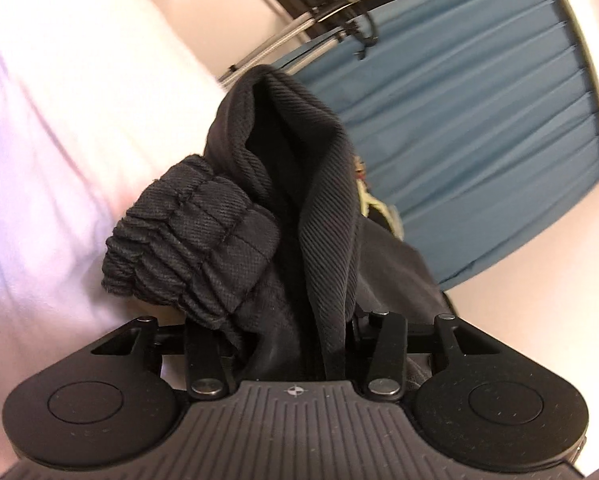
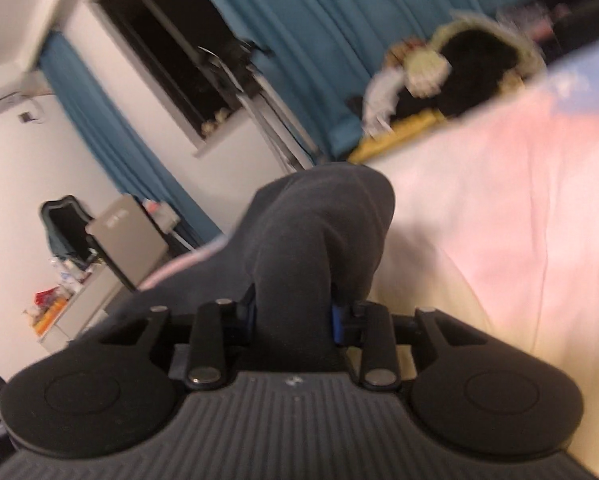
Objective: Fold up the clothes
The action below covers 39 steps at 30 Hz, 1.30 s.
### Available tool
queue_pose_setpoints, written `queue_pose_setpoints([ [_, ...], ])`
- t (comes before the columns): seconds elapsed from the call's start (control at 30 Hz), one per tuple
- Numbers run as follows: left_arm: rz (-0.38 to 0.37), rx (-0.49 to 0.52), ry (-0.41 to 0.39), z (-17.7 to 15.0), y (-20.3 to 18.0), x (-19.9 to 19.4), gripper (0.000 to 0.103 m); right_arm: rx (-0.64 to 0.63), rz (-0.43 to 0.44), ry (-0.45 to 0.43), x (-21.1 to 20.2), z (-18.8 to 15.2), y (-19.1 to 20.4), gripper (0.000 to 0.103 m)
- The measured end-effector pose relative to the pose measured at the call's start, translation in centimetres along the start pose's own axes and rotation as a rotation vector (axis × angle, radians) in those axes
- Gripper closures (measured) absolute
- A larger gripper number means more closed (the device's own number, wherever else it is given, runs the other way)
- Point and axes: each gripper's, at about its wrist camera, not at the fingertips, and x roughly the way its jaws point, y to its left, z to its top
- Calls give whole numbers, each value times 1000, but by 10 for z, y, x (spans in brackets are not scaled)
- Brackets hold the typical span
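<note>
A dark grey garment (image 1: pixel 311 200) rises out of my left gripper (image 1: pixel 295 316), and a gathered elastic band (image 1: pixel 195 240) of it bulges to the left. The cloth fills the gap between the jaws and hides the fingertips, so this gripper is shut on it. In the right wrist view the same dark garment (image 2: pixel 319 220) stands up in a rounded fold from my right gripper (image 2: pixel 295 316). Its blue pads (image 2: pixel 338 320) press on the cloth from both sides. Both views are tilted, and the garment hangs lifted above a pale bed sheet (image 2: pixel 499 220).
The pale sheet (image 1: pixel 59 140) covers the left of the left wrist view. Blue curtains (image 1: pixel 479 100) hang behind, beside a metal rack (image 1: pixel 279 36). A dark heap on yellow cloth (image 2: pixel 459 72) lies at the bed's far edge. A dark window (image 2: pixel 167 52) and a cluttered desk (image 2: pixel 83 292) stand at left.
</note>
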Motion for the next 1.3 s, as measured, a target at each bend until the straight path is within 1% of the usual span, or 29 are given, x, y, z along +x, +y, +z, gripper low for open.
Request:
queue_pose_setpoints([
  [0.1, -38, 34, -12, -1, -31, -17, 54, -42, 31, -48, -32, 23, 20, 72],
  [0.2, -91, 83, -5, -6, -72, -26, 54, -61, 31, -99, -67, 45, 27, 72],
  [0.27, -126, 142, 17, -12, -108, -24, 54, -61, 22, -141, -97, 63, 21, 72],
  [0.37, -178, 219, 57, -27, -166, -12, 53, -56, -3, -201, -146, 88, 6, 72],
  [0.43, -212, 260, 82, -46, -198, 2, 53, -53, -33, -241, -178, 106, -10, 72],
  [0.53, -281, 305, 130, -82, -243, 39, 53, -38, -100, -297, -227, 129, -46, 72],
  [0.6, -316, 317, 170, -115, -265, 64, 53, -37, -161, -317, -255, 139, -74, 72],
  [0.67, -343, 327, 219, -155, -278, 89, 53, -32, -225, -331, -280, 147, -106, 72],
  [0.7, -358, 334, 250, -177, -280, 99, 53, -19, -256, -331, -289, 149, -124, 72],
  [0.77, -376, 328, 319, -212, -278, 128, 53, -1, -322, -325, -303, 150, -158, 72],
  [0.8, -383, 322, 350, -233, -268, 133, 53, 5, -354, -320, -307, 147, -175, 72],
  [0.87, -380, 300, 415, -265, -258, 165, 53, 18, -413, -305, -311, 135, -209, 71],
  [0.9, -367, 300, 437, -278, -251, 174, 53, 23, -442, -293, -311, 125, -227, 71],
  [0.97, -336, 347, 461, -306, -237, 188, 50, 73, -508, -248, -306, 96, -266, 70],
  [1.0, -354, 390, 451, -317, -234, 186, 49, 109, -543, -221, -301, 79, -286, 68],
  [1.03, -371, 432, 441, -327, -231, 183, 46, 142, -572, -204, -297, 62, -302, 65],
  [1.07, -380, 443, 444, -330, -229, 182, 45, 164, -582, -209, -294, 48, -313, 60],
  [1.13, -397, 463, 450, -336, -224, 179, 43, 190, -561, -259, -293, 24, -327, 58],
  [1.17, -398, 467, 454, -336, -222, 179, 43, 194, -559, -270, -292, 19, -331, 57],
  [1.23, -399, 468, 462, -333, -222, 180, 43, 186, -573, -262, -287, 22, -329, 57],
  [1.27, -395, 458, 472, -323, -224, 186, 42, 181, -579, -257, -286, 23, -328, 57],
  [1.3, -383, 453, 487, -315, -230, 198, 37, 176, -585, -250, -285, 25, -326, 56],
])
